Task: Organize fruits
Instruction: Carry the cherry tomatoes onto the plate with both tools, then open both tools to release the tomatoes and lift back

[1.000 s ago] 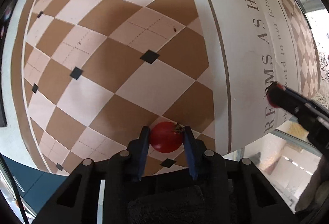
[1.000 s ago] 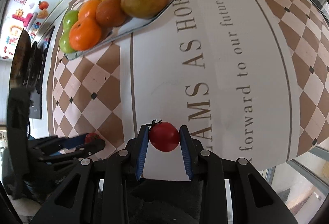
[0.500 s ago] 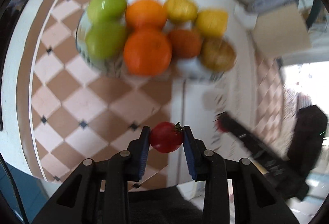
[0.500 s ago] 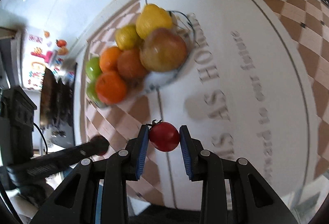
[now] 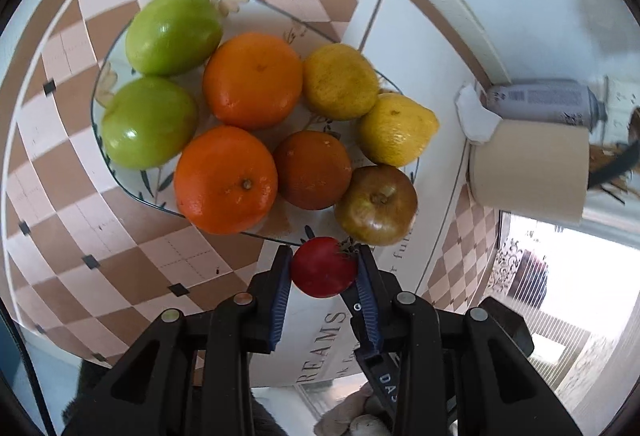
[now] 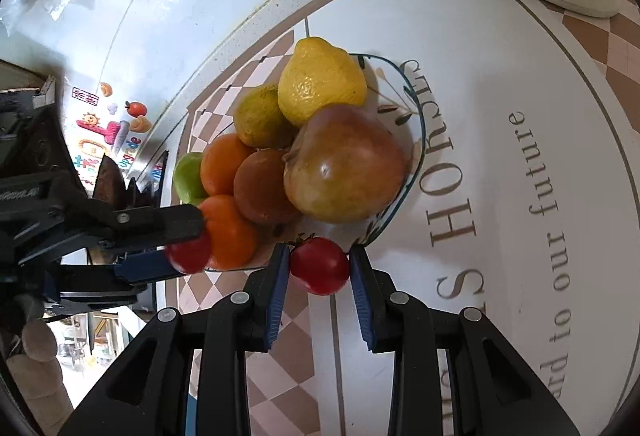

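The left gripper [image 5: 323,270] pinches a red tomato [image 5: 322,267] between its blue pads at 6 o'clock, just at the near rim of the glass plate [image 5: 280,13]. On the plate: two green fruits [image 5: 148,121] at 9 to 10 o'clock, two oranges [image 5: 226,179] mid-plate, two lemons [image 5: 396,129] at 2 o'clock, a brownish apple [image 5: 376,203] beside the tomato.

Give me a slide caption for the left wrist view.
Left gripper holds a red tomato above the plate of fruit.
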`<state>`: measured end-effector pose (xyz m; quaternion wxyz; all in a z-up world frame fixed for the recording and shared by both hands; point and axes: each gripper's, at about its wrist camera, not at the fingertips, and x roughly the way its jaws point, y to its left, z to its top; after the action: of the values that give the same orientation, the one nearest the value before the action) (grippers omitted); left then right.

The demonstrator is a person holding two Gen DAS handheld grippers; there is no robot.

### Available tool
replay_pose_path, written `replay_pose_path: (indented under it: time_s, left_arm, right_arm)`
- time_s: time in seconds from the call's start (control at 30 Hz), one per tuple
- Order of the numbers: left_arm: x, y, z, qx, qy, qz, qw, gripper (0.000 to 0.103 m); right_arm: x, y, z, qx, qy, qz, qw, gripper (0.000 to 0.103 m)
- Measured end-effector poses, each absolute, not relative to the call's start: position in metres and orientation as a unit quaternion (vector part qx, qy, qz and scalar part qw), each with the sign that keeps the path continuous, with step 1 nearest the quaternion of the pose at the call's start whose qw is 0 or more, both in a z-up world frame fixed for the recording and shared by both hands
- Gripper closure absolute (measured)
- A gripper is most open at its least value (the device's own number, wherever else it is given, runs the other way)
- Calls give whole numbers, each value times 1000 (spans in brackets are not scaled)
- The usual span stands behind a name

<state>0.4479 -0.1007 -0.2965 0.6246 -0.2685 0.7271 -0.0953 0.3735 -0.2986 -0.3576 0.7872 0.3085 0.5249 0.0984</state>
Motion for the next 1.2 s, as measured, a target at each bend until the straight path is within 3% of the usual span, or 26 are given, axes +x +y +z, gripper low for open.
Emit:
replay_pose_path:
  time_s: [0.4,0.57,0.73,0.8,0.87,1.0,1.07,1.17,1.2]
  left_arm:
    - [448,-105,-314,-296,729,-59,615,73]
    - [450,-104,-319,-304,730,-50,609,67]
    - [449,-102,-319,-306,732,-52,606,67]
    - [448,-101,-315,-295,733,-56,611,67]
    - [444,-101,-308,-271,734,-63,620,67]
    - [432,-100,-297,-192,738,-65,643,66]
    - [427,-100,-292,-153,734,-64,658,66]
    - [419,-101,-279,-65,712,-48,697,53]
    - [416,-102,-275,-35,703,-41,709,39]
  right_arm:
    - [386,-286,-355,264,525,132,798,68]
    - [388,-281,-351,252,526,136,801,48]
    - [387,-278,-347,240,531,132,802,46]
    - [383,-281,-341,231,533,122,805,40]
    - [376,-284,-331,217,535,108,809,28]
    - [372,-290,-313,181,546,74,815,20]
    - [372,-293,-305,162,555,55,814,11]
    - [374,-295,-294,114,571,17,813,9]
    - [374,-294,-291,98,572,10,814,8]
